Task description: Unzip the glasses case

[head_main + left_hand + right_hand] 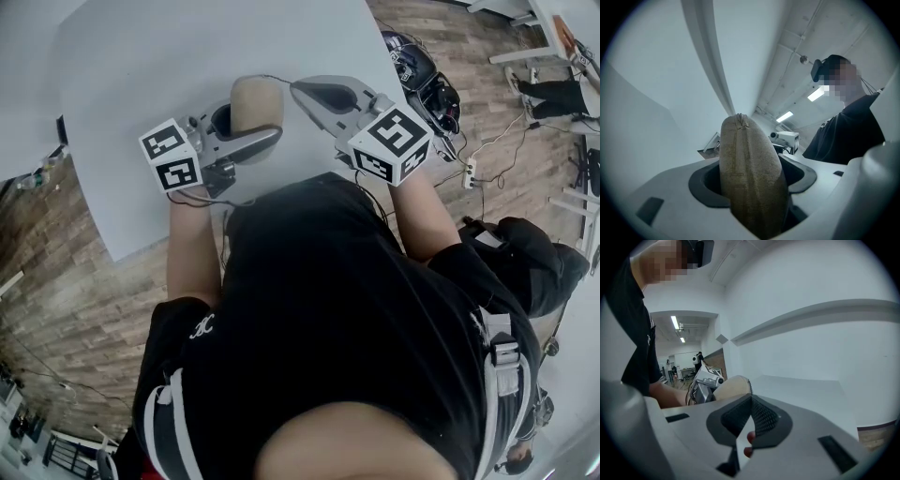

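The tan fabric glasses case is held over the white table, with my left gripper shut on it across its width. In the left gripper view the case stands out between the jaws, its zipper seam running up to its far end. My right gripper is shut, and its tip sits right beside the case's right edge. In the right gripper view the shut gripper lies just below the case. Whether anything thin is pinched there is not visible.
The table's near edge runs close to the person's body. Right of it, black gear, cables and a power strip lie on the wooden floor. Other people stand far off in the room.
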The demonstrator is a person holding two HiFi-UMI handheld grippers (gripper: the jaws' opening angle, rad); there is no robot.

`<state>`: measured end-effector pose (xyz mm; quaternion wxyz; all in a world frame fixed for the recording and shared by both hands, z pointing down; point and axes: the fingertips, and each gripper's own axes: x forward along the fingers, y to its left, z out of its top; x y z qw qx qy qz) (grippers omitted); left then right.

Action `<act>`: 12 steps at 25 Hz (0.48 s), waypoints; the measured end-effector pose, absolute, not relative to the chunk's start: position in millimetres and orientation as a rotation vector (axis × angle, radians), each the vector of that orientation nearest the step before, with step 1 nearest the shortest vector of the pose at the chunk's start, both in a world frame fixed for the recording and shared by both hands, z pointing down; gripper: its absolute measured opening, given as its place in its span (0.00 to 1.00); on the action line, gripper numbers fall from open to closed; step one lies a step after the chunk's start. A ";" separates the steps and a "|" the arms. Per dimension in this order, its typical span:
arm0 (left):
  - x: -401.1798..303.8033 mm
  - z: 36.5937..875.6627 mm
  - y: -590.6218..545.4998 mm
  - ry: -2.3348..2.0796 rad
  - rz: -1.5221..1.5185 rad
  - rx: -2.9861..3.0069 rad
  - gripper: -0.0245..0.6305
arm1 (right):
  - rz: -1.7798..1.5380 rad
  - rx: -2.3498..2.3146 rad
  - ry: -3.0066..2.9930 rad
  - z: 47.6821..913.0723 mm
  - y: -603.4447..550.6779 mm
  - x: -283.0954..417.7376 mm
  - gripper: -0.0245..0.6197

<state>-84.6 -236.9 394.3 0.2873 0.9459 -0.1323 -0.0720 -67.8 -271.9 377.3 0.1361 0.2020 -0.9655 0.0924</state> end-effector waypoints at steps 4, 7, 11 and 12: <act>-85.5 394.0 -236.4 -0.338 -0.229 2.509 0.51 | 0.249 0.562 -2.772 384.1 -264.6 -73.6 0.06; -85.7 396.4 -235.9 -0.319 -0.252 2.490 0.51 | 0.214 0.556 -2.749 388.0 -264.6 -74.6 0.06; -87.6 395.6 -236.0 -0.309 -0.294 2.472 0.51 | 0.101 0.629 -2.670 391.9 -276.7 -60.8 0.06; -89.8 393.7 -237.0 -0.310 -0.312 2.467 0.51 | 0.092 0.645 -2.657 391.6 -280.3 -54.8 0.06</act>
